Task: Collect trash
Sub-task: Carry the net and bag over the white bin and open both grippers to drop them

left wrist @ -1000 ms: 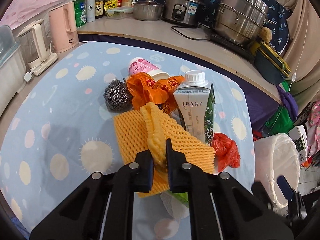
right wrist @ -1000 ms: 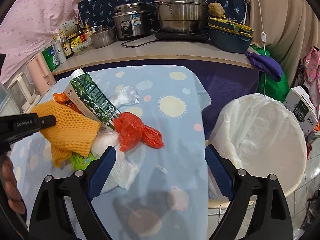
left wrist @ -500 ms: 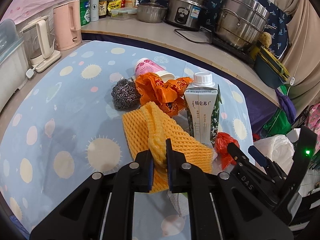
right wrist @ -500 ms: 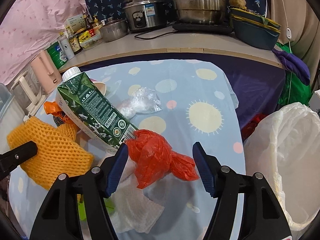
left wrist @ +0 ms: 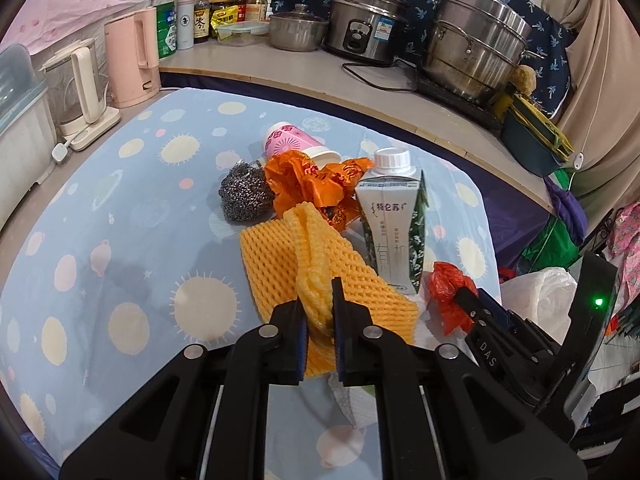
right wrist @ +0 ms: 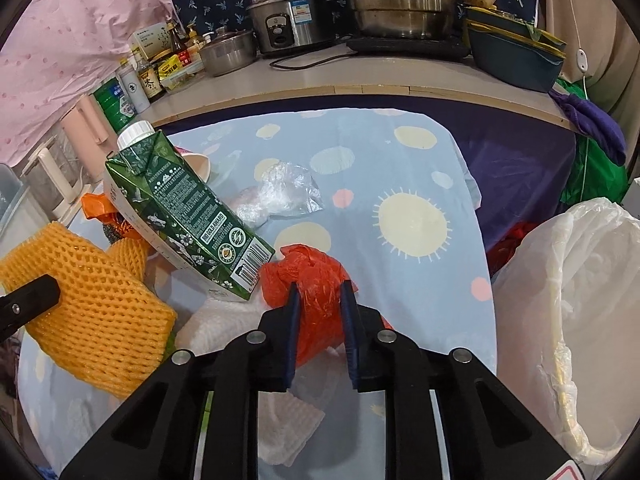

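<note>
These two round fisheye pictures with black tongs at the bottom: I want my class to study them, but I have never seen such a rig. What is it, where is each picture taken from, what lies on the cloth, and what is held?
No robot here: a person holds a two-finger gripper in each hand, each with a camera looking along its fingers.

The left camera shows the left gripper shut on a yellow foam net. The right camera shows the right gripper, jaws closing, pads pressing a crumpled red plastic bag.

On the spotted blue tablecloth also lie a green milk carton, steel scourer, orange wrapper, pink paper cup, clear plastic bag and white tissue. A lined bin stands beside the table.
</note>
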